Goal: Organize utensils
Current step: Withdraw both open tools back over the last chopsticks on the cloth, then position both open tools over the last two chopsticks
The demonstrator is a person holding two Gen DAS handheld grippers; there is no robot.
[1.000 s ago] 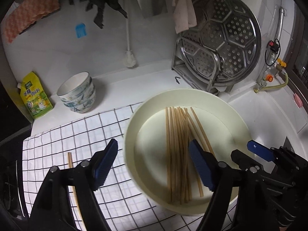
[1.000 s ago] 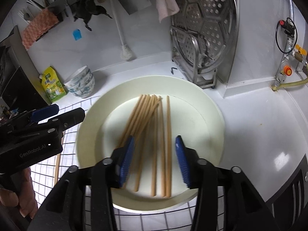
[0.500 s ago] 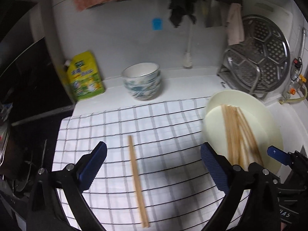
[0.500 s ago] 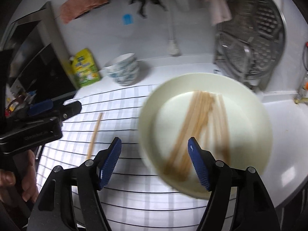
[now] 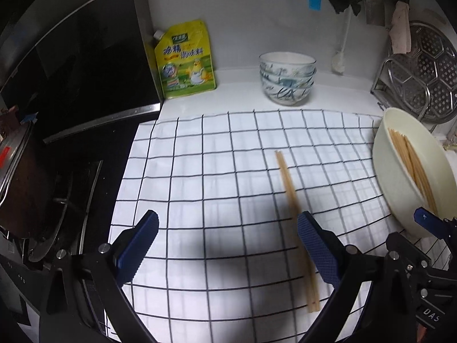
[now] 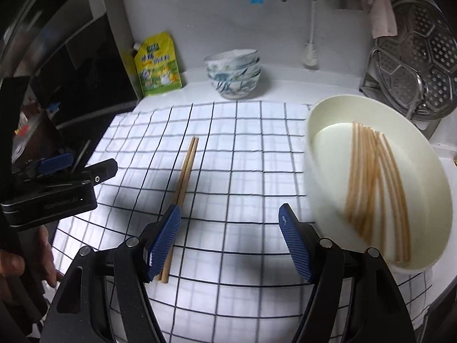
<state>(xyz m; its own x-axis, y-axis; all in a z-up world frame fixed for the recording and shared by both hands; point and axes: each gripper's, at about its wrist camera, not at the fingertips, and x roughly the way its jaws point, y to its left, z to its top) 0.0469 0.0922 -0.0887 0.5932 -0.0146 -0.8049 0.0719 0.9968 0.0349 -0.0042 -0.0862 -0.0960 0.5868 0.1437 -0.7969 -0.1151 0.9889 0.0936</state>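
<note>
Left wrist view: left claw (image 5: 225, 237) has jaws wide apart, nothing btwn them, over the checked cloth (image 5: 217, 154) on the desk. A pair of chopsticks (image 5: 295, 211), pale wood, thin, lying side by side and touching, runs from ahead of the claw back under its right pad. Right of the claw, a cream basin (image 5: 400, 191) w/ more chopsticks inside. Far ahead: stacked bowls (image 5: 287, 81) and a yellow pouch (image 5: 184, 60).

Right wrist view: right claw (image 6: 228, 243) also spread wide, empty. The pair (image 6: 182, 183) sits at its left pad, near ends hidden behind that pad. Basin (image 6: 322, 171) just right of the claw, holding a fan of loose chopsticks (image 6: 374, 188), same pale wood, blurred. Left claw (image 6: 77, 168) shows far left, w/ a hand (image 6: 22, 260) below it.
</note>
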